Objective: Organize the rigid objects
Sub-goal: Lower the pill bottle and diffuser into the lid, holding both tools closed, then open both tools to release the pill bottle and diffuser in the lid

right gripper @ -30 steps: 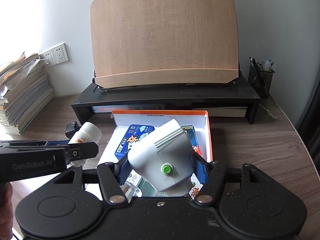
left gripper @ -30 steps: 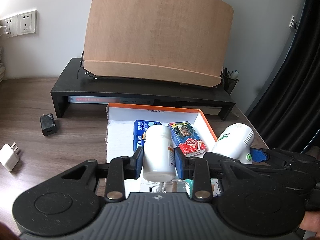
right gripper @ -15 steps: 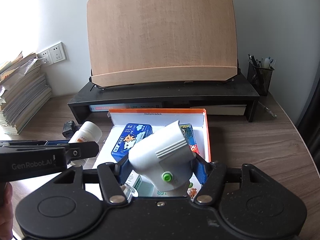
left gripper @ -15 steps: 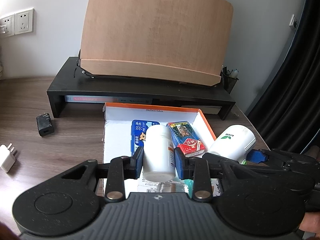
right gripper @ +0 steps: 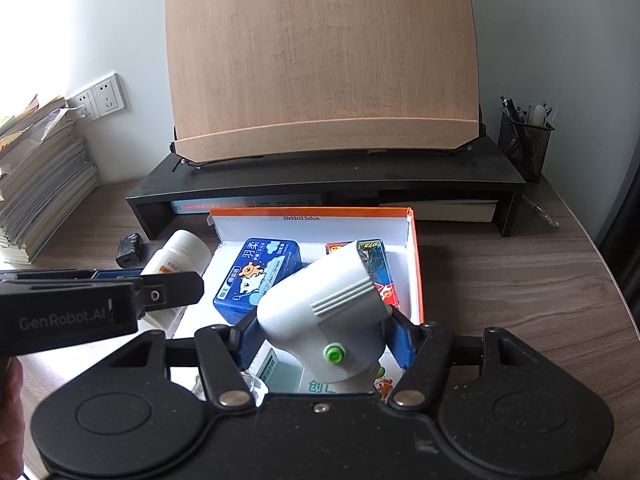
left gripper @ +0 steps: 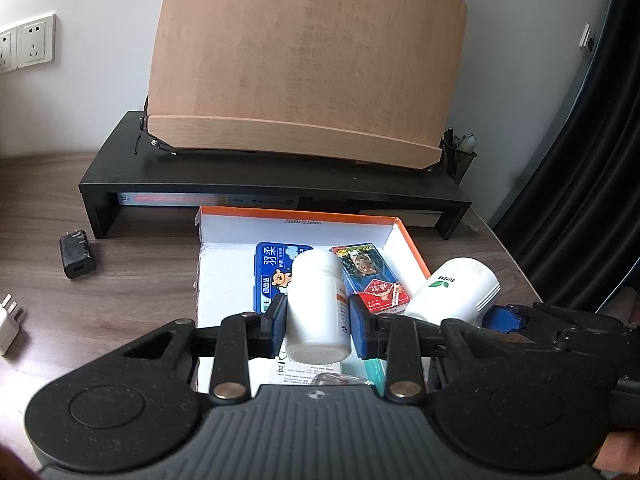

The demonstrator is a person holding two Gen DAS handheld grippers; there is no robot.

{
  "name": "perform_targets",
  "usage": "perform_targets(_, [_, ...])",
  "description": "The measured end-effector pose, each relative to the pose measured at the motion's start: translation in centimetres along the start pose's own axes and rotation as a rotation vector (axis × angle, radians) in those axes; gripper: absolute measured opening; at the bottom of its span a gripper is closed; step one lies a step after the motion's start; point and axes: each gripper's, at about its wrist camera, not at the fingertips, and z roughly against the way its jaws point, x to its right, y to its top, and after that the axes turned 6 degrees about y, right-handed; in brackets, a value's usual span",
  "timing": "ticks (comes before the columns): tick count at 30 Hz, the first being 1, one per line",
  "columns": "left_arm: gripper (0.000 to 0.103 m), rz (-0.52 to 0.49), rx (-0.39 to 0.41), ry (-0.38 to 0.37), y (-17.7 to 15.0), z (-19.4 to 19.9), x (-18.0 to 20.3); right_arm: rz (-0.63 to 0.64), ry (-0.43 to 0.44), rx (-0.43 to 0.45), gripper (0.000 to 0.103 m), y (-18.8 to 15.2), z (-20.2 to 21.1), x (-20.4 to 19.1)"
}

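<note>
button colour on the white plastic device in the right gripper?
Green, on the white plastic device; clearest in the right wrist view.

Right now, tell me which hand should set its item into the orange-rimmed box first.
Probably left: its fingers hold the white pill bottle over bare box floor; the right's white device hangs above packed items.

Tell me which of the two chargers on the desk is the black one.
The black charger lies nearer the black monitor stand; the white charger, prongs up, sits closer to the camera at the frame's left edge.
</note>
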Motion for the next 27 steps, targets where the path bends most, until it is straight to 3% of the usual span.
perform_targets(11, [0.033,-0.026,-0.04,-0.03,1.0,-3.2,1.1,-0.004,0.001,-0.059,0.078,-0.3,-2.0,1.0])
perform_targets(27, [0.033,-0.076,-0.09,-0.084,2.4,-7.5,3.3,-0.04,-0.044,0.03,0.083,-0.2,0.8,4.0])
